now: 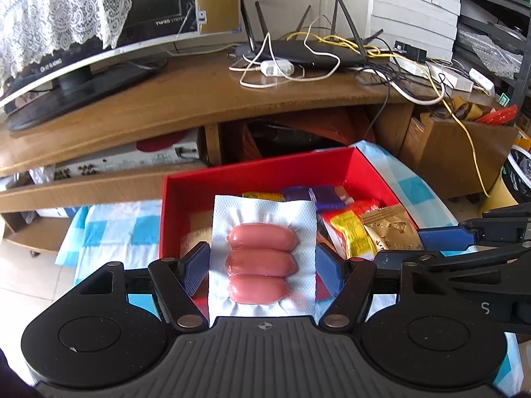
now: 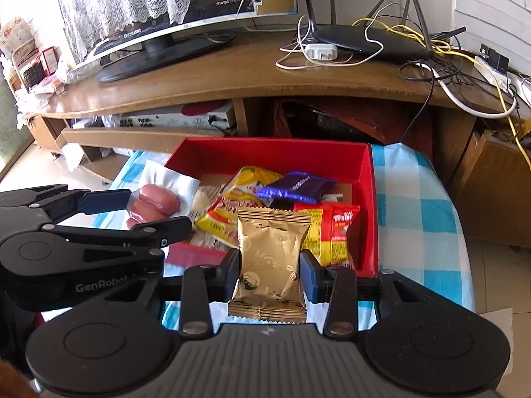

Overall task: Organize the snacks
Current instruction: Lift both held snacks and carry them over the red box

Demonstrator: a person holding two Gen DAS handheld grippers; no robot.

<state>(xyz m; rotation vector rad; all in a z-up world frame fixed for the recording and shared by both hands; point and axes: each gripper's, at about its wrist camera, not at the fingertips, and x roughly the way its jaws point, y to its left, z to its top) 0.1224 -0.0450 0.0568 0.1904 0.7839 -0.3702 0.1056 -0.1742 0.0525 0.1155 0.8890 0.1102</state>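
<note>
Both claws are loaded at once here! The left claw has its blue pads pressed on either side of a sausage pack, three pink sausages sealed in white film, held over the near left corner of the red box. The right claw is clamped on a gold snack packet, held upright at the near edge of that same box.

Inside the box, a fair pile is already down: a purple packet, a yellow packet and a red packet lie jumbled together toward the right half. The box sits on a blue-and-white checked cloth, just in front of a wooden TV stand carrying a monitor and a router.

So how far along? By the look of it, well advanced. Most snacks seem to be in the box, and no loose ones show on the cloth. What is left, as I judge it, is setting down these two held items. The left half of the box looks the roomier spot for the sausages.
</note>
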